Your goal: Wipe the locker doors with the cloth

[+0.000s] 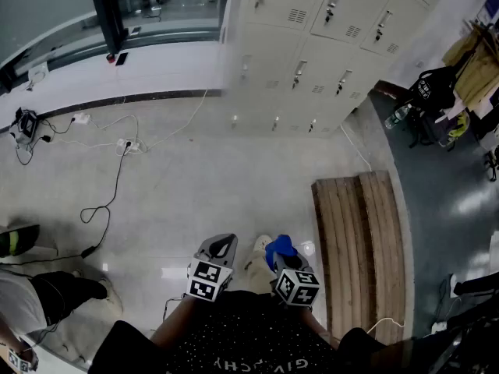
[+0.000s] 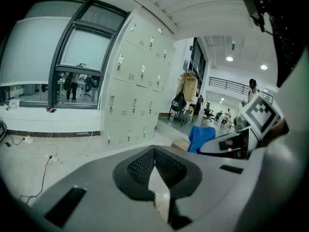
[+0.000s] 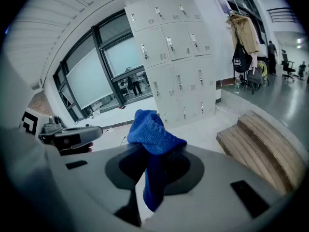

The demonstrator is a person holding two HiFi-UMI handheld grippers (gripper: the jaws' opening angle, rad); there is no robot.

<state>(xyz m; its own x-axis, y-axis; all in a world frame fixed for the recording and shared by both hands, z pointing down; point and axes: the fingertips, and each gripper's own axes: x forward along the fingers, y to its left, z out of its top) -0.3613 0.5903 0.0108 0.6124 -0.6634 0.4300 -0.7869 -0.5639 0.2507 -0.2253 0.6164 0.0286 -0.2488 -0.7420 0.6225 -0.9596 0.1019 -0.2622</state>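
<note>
While the blue cloth point(image 3: 154, 134) sits pinched in the right gripper point(image 3: 153, 170), the wiping has not begun, and the lockers point(image 1: 327, 22) stand well apart from the person, across an open stretch of pale floor. The right jaws are closed on the cloth's middle: a bunched lump rises above them and a tail hangs down between them. I judge that hold good enough for carrying but weak for rubbing, since a sideways drag on a door could pull the fabric through the pads or roll the lump over, leaving hard plastic to scrape the paint.

The left gripper point(image 2: 154, 153) has its jaws drawn together on nothing, so it cannot catch the cloth if it slips, and it hangs just beside the right one in front of the person's body.

Each locker door carries a metal handle point(image 3: 171, 43) and a small vent. The knitted weave looks apt to snag there, and a snag in mid-stroke could tear the cloth out of the grip.

Nearer the ground, a wooden bench point(image 1: 360, 248) lies to the right, with its far end near the locker corner, and may knock a shin or crowd the right arm on the lower doors. To the left, cables point(image 1: 117, 170) trail from a power strip point(image 1: 129, 145) across the floor. They lie off the straight line to the lockers, but a drift that way risks a trip.
</note>
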